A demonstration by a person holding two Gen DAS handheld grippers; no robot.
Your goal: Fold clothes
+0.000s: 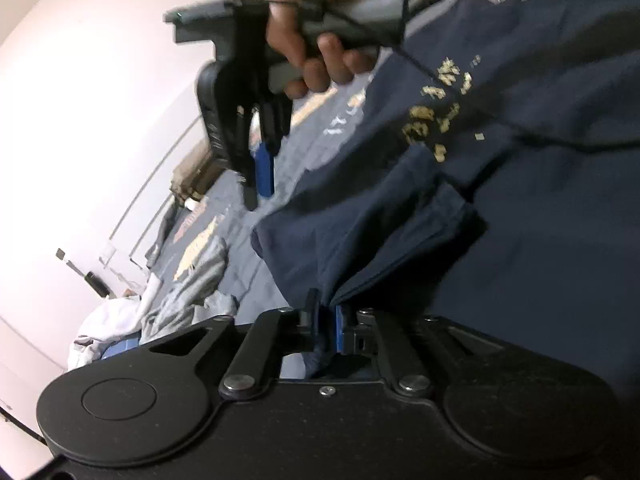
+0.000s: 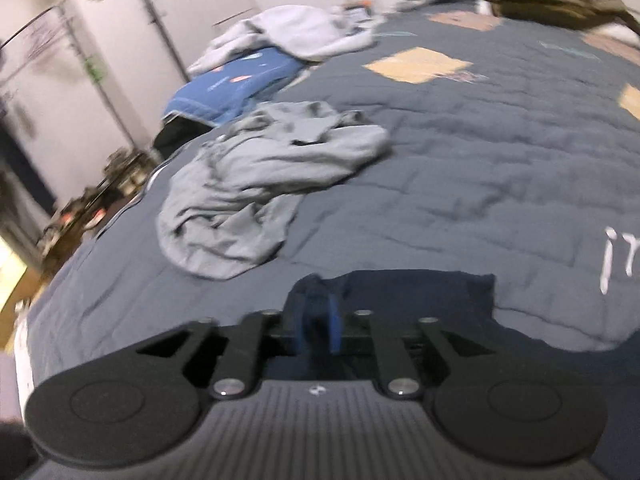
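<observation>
A navy T-shirt (image 1: 500,200) with a gold print is held up, filling the right of the left wrist view. My left gripper (image 1: 326,318) is shut on a bunched edge of it, the fabric pinched between the blue pads (image 1: 341,328). Further off, a hand (image 1: 324,60) holds my right gripper (image 1: 258,188), which points down at the shirt's far edge. In the right wrist view the right gripper (image 2: 318,320) is shut on a fold of the navy T-shirt (image 2: 420,300), which spreads over the quilt just ahead.
A dark quilt (image 2: 480,152) with tan patches covers the bed. A crumpled grey garment (image 2: 260,184) lies ahead left, with blue cloth (image 2: 240,84) and a pale garment (image 2: 288,28) behind it. An olive bag (image 2: 552,0) sits far right. Clutter lines the left wall.
</observation>
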